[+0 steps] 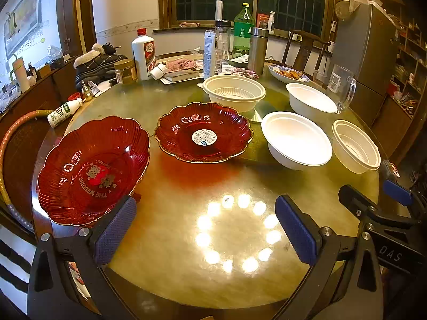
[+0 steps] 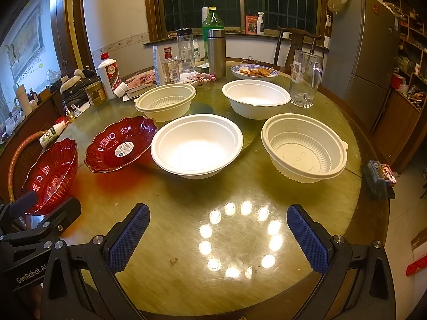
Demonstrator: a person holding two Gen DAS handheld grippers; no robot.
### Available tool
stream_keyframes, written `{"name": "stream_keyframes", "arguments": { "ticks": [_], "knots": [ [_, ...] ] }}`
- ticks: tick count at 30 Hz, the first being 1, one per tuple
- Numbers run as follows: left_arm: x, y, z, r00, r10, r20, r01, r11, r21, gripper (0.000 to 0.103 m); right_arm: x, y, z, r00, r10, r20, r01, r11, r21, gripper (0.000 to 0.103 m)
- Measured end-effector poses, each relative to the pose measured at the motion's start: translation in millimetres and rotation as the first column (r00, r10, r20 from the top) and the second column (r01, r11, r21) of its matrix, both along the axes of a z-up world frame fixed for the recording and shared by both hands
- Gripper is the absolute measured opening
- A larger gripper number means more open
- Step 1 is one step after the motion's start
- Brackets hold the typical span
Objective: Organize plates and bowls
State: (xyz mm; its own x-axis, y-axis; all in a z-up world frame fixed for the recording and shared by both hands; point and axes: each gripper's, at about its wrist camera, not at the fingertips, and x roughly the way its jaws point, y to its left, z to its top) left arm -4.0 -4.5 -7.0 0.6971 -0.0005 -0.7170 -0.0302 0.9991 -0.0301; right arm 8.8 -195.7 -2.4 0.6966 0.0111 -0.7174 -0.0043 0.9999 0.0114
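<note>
The near red plate (image 1: 93, 170) is partly hidden behind the left gripper (image 1: 205, 229) finger; the second red plate (image 2: 121, 144) lies just beside a white bowl (image 2: 197, 145). Both grippers — right gripper (image 2: 217, 240) too — hover spread wide and empty over the round table (image 2: 186, 288); bottles crowd the far side.

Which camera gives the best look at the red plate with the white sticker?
The left wrist view: the red plate with the white sticker sits near centre, face-on, its whole scalloped rim visible. The right wrist view shows it off to the left, smaller and tilted.
</note>
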Motion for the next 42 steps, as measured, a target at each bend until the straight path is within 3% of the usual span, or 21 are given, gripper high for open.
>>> {"name": "stream_keyframes", "arguments": {
  "ticks": [42],
  "knots": [
    [-5, 8, 6, 1.0, 0.019, 0.011, -0.019, 1.0, -0.001, 0.103, -6, 2, 2, 1.0, 0.019, 0.015, -0.019, 0.999, 0.043, 0.103]
  ]
}}
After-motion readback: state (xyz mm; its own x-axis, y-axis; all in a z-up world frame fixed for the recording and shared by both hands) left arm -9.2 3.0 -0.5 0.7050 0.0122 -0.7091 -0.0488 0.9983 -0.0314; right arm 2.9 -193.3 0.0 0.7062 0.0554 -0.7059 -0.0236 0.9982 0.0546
